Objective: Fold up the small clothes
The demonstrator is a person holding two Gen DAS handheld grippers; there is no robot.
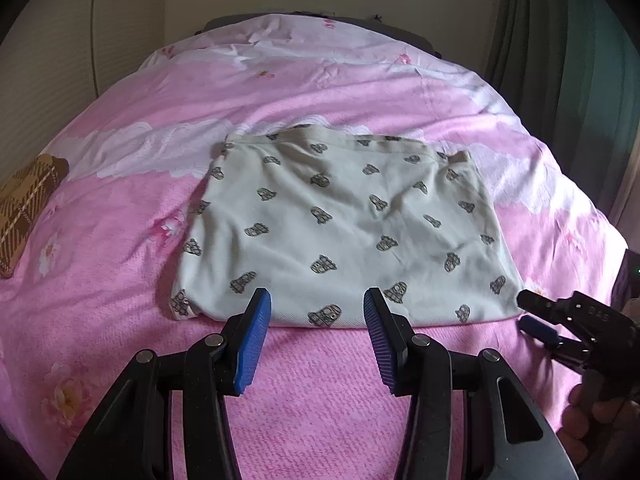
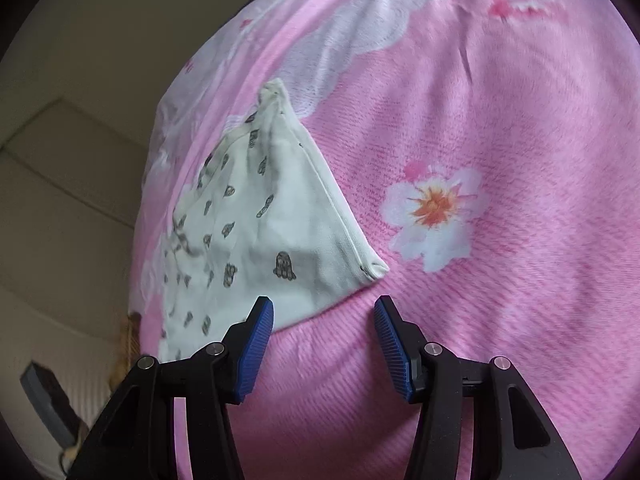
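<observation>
A: Where does the folding stand?

B: I'd judge it midway. The cream printed garment (image 1: 340,224) lies as a flat rectangle on the pink bedspread (image 1: 320,380), already doubled by the look of its layered hem, and neither claw has hold of it.

A: And the claws?

B: The left gripper (image 1: 318,306) hangs with jaws parted at a middling width, nothing between them, the garment's near edge at its twelve o'clock. The right gripper (image 2: 324,312) is likewise apart and empty; the near right corner (image 2: 376,270) sits at roughly twelve o'clock, just past its tips.

A: So the next move?

B: Likely a pinch on that near edge, one claw at each end, then carrying it over toward the far hem. The tips must slip under every layer, or the fold splits.

A: Room enough?

B: Bare bedspread on every side. A plaid cushion (image 1: 28,216) lies at nine o'clock, well apart, and the curtain (image 1: 560,60) at two o'clock is far off
</observation>
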